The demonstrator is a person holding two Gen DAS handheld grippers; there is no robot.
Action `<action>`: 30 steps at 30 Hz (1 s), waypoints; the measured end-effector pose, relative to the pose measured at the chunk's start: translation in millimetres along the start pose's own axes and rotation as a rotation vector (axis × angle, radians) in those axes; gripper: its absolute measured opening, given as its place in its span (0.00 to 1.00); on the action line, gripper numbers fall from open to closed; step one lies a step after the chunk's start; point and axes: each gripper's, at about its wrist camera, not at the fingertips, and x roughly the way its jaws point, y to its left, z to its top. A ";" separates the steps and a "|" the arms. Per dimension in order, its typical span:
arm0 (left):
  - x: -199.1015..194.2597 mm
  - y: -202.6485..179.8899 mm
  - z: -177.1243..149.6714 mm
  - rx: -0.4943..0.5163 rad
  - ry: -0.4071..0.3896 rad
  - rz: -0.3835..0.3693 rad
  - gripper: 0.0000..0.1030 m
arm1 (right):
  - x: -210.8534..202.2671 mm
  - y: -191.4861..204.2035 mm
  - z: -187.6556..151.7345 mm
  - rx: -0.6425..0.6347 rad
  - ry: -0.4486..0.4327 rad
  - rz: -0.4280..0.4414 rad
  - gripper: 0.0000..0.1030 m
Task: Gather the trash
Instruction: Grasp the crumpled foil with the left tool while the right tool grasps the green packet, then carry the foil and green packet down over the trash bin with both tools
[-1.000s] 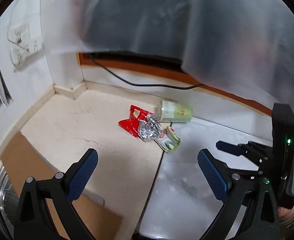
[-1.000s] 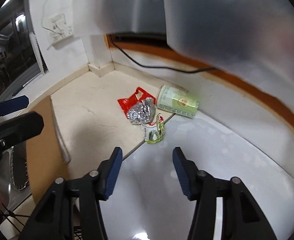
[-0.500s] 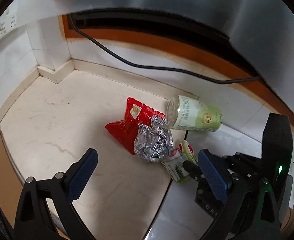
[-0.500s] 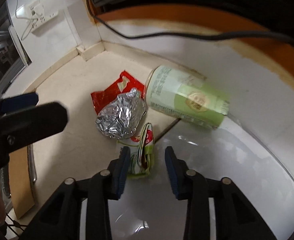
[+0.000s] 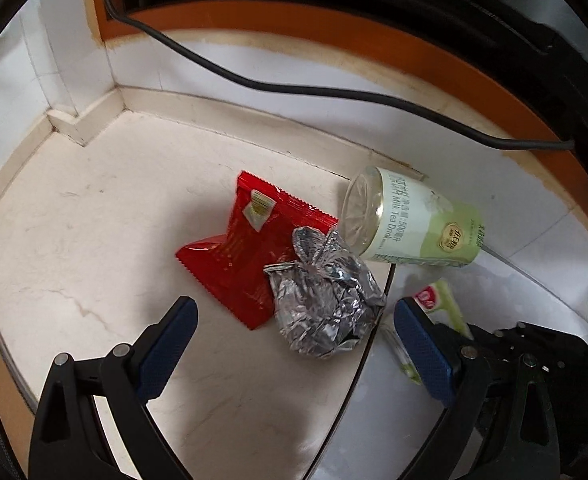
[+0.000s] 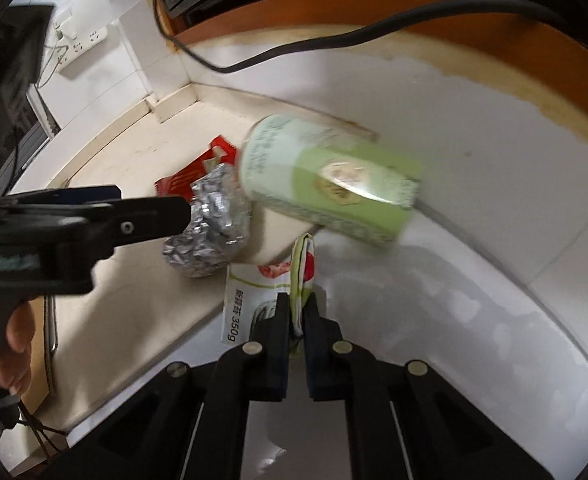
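A crumpled foil ball (image 5: 326, 300) lies on a red snack wrapper (image 5: 249, 252) on the beige counter, beside a green milk tea bottle (image 5: 414, 224) on its side. My left gripper (image 5: 294, 344) is open, its jaws on either side of the foil ball's near edge. My right gripper (image 6: 297, 308) is shut on a white and green wrapper (image 6: 253, 296), which also shows in the left wrist view (image 5: 442, 300). The foil ball (image 6: 213, 224), red wrapper (image 6: 197, 168) and bottle (image 6: 326, 188) show in the right wrist view too.
A black cable (image 5: 294, 88) runs along the white back wall below an orange band (image 5: 374, 44). A white surface (image 6: 454, 320) adjoins the beige counter (image 5: 93, 240). A wall socket (image 6: 81, 40) sits at far left.
Both grippers moved in close to the trash. The right gripper closed on the white and green wrapper. The left gripper stayed open and came up to the foil ball.
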 end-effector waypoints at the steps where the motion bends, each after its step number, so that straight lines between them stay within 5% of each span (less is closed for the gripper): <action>1: 3.6 1.2 1.5 -0.010 0.008 -0.006 0.95 | -1.8 -2.9 -0.6 0.003 -0.003 -0.003 0.06; 8: 31.2 2.4 10.3 -0.119 0.064 -0.023 0.92 | -6.7 -10.8 -5.6 0.012 -0.009 -0.008 0.06; 15: 49.9 1.1 12.4 -0.165 0.084 -0.007 0.64 | -7.0 -16.2 -13.4 0.015 -0.005 -0.019 0.06; 30: -13.0 -2.6 -47.1 -0.105 -0.007 -0.030 0.61 | -25.9 9.3 -37.5 0.017 -0.022 -0.026 0.05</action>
